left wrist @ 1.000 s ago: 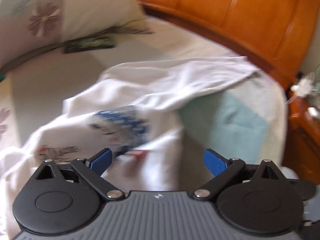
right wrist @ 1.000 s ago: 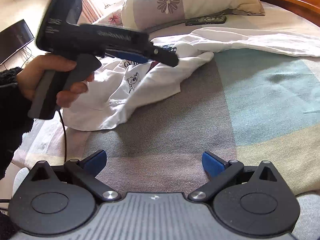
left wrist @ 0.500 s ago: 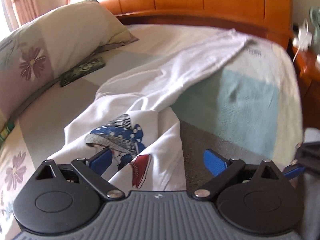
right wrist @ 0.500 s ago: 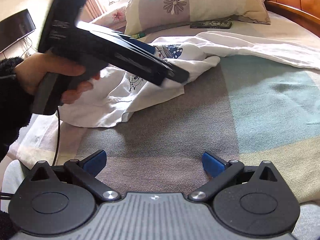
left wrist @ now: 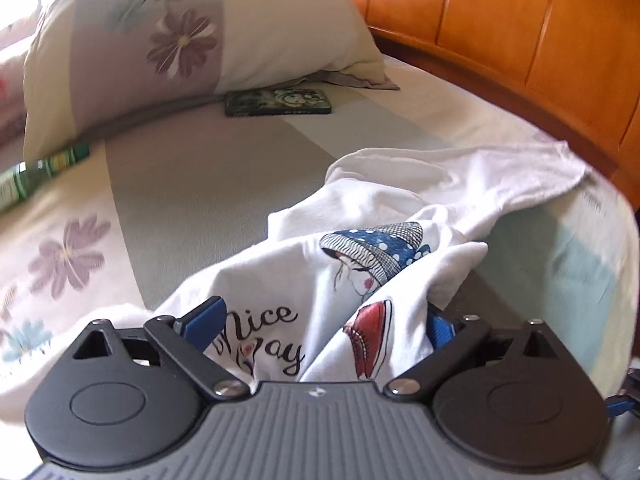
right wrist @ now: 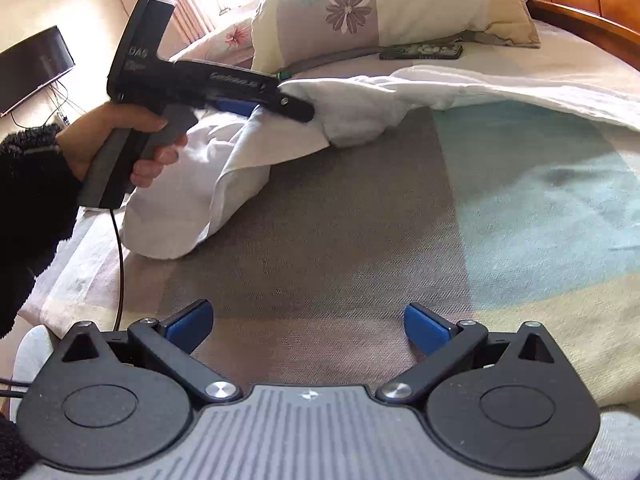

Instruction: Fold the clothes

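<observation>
A crumpled white T-shirt (left wrist: 360, 240) with a printed girl in a blue hat, a red shoe and black lettering lies on the bed. My left gripper (left wrist: 320, 320) is open, and bunched shirt cloth lies between its blue fingers. In the right wrist view the left gripper (right wrist: 276, 100) pushes into the shirt (right wrist: 240, 152), held by a hand in a black sleeve. My right gripper (right wrist: 308, 324) is open and empty, over bare bedspread in front of the shirt.
The bed has a grey, teal and cream bedspread (right wrist: 400, 208). A floral pillow (left wrist: 180, 36) lies at the head, with a dark phone-like object (left wrist: 278, 103) and a green tube (left wrist: 36, 174) beside it. A wooden headboard (left wrist: 520, 36) stands at the right. A TV (right wrist: 32, 64) is at far left.
My left gripper has dropped down and forward into the shirt, so cloth now lies between its fingers. The right gripper has stayed in place.
</observation>
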Demonstrator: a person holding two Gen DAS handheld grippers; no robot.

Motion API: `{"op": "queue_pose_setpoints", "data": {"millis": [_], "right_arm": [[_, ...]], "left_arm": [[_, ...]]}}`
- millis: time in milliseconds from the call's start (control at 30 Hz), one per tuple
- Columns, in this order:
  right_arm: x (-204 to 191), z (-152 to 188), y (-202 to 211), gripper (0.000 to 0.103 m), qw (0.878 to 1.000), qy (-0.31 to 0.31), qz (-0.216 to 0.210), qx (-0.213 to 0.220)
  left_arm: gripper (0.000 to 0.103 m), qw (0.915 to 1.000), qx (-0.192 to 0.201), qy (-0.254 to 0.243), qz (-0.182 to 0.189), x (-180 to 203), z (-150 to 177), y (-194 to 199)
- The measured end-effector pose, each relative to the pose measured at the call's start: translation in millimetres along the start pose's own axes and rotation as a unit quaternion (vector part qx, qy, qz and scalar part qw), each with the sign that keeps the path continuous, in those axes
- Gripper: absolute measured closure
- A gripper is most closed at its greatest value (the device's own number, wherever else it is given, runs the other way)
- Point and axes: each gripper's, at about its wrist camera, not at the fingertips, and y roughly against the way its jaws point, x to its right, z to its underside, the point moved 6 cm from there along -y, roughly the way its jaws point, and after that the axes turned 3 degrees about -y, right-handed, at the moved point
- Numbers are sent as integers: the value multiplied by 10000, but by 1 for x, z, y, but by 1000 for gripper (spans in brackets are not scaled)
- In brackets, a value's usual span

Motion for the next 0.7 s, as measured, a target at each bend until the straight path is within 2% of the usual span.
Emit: {"op": "queue_pose_setpoints", "data": {"millis": [167,267,400,567,700], "right_arm": [[20,-39,-6,0,9976,196,-591,301],[34,-72,-35,0,9946,435,-888,301],[48,-109,-83,0,9940,498,-940,250],[37,-121,-114,1,9851,114,-1718,36],[17,-116,-85,1,9770,336,-2056,447]], "left_arm": [[5,9997,-36,211,119,-7,6,6],[5,9994,-54,291,181,-8,6,10],[6,9991,-58,356,232,-11,6,16],[6,9976,39,632,280,-23,7,32],[6,9968,335,663,290,-27,8,61]]}}
